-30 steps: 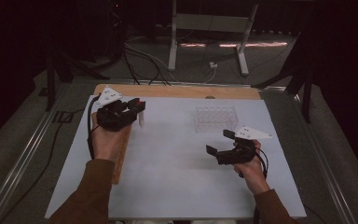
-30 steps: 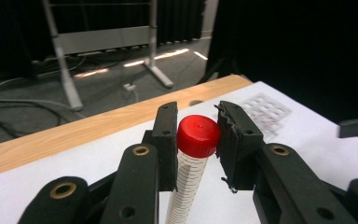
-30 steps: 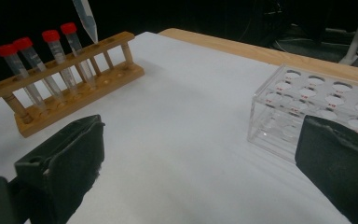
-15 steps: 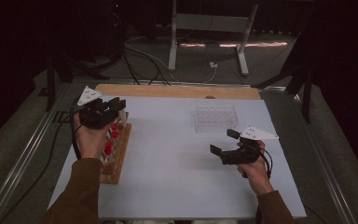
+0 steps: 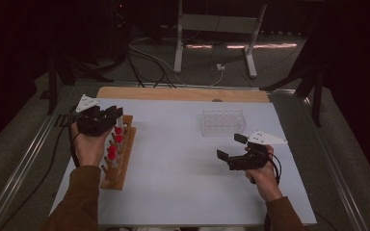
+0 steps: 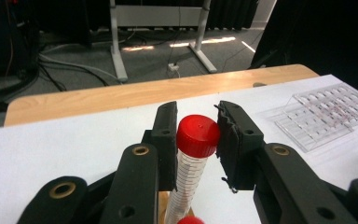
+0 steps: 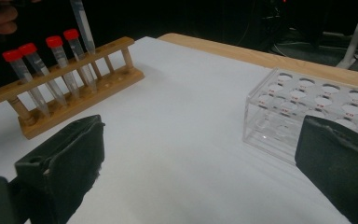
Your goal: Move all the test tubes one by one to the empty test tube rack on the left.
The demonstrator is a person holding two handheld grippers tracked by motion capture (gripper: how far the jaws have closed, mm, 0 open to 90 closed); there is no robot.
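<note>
Left gripper (image 6: 197,140) over the far end of the long wooden tube rack (image 5: 119,151) at the left of the white-covered table (image 5: 183,183), jaws clamped on a clear graduated plastic tube with a red screw cap (image 6: 196,136). Cap squarely between the two black pads, touching both, at about mid-height of the pads; tube body hanging down below them, slightly tilted, toward the rack. From the right gripper view, same tube (image 7: 83,25) upright above the rack's far end, tip just above the top rail, whether inside a hole impossible to tell. Four more red-capped tubes (image 7: 56,63) seated in the rack beside it, leaning slightly.

Right gripper (image 5: 232,147) low over the table's right part, jaws wide apart with nothing between them, pointing across the table toward the rack. Clear plastic multi-hole rack (image 5: 223,121) just beyond it, well apart from the wooden one.
</note>
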